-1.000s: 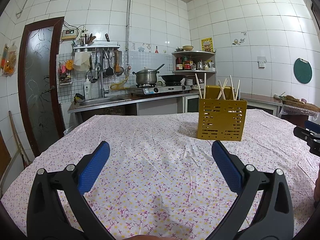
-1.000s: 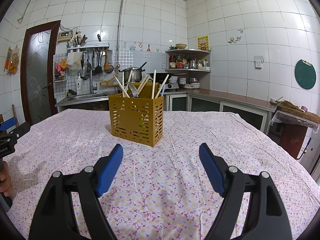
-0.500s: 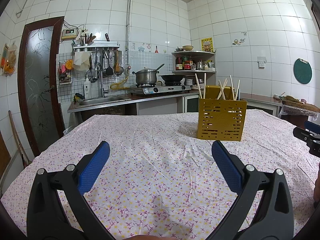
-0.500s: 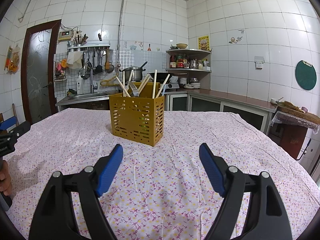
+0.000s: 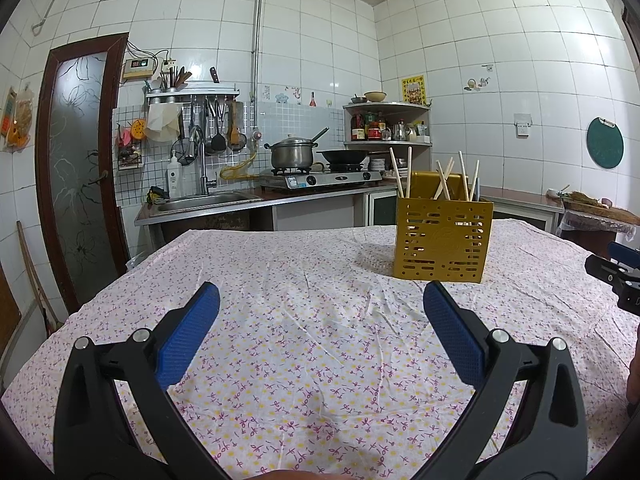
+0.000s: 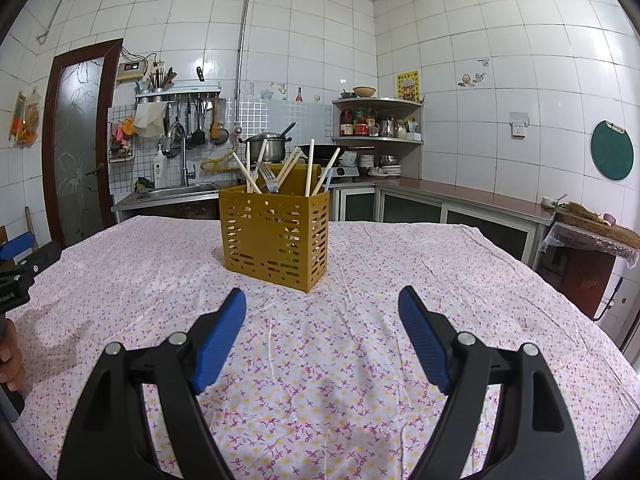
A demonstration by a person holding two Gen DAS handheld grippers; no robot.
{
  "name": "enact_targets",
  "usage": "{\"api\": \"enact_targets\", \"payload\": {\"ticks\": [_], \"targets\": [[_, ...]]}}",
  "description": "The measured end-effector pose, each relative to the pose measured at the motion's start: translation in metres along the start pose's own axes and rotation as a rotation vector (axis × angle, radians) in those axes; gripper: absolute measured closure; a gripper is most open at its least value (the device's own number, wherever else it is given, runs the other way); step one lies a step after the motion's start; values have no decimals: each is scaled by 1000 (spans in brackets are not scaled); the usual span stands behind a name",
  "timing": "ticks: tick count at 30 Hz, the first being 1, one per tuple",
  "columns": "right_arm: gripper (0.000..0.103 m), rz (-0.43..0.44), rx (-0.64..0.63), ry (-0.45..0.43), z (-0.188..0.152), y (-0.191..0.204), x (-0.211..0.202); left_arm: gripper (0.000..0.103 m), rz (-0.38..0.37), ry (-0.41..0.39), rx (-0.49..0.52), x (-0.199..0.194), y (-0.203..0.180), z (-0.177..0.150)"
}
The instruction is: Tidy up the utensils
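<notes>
A mustard-yellow slotted utensil holder (image 6: 276, 234) stands upright on the flowered tablecloth (image 6: 320, 344). Several pale chopsticks (image 6: 309, 166) and a metal fork (image 6: 269, 178) stick up out of it. In the left wrist view the same holder (image 5: 442, 238) stands ahead and to the right, with chopsticks (image 5: 407, 170) showing above its rim. My right gripper (image 6: 322, 304) hovers open just in front of the holder, nothing between its blue pads. My left gripper (image 5: 320, 300) is open too, well short of the holder, with only cloth below it.
The table's far edge meets a kitchen counter with a sink (image 5: 208, 200), a gas stove with a steel pot (image 5: 291, 154) and a wok. A corner shelf (image 6: 378, 120) holds jars. A low side table (image 6: 592, 240) stands at the right. A hand (image 6: 10, 356) shows at the left edge.
</notes>
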State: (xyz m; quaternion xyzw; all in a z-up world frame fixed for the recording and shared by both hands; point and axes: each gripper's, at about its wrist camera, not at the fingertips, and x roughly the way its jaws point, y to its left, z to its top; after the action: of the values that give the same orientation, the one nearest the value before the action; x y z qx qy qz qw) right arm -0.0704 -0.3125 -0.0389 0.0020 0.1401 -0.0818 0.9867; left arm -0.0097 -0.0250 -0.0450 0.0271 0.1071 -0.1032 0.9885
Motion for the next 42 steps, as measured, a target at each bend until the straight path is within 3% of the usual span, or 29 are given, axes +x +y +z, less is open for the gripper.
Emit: {"api": "enact_targets", "payload": {"ticks": [42], "targets": [[25,1,4,2,0,0,-1,5,-2,4,-16,-1,-2,0]]}}
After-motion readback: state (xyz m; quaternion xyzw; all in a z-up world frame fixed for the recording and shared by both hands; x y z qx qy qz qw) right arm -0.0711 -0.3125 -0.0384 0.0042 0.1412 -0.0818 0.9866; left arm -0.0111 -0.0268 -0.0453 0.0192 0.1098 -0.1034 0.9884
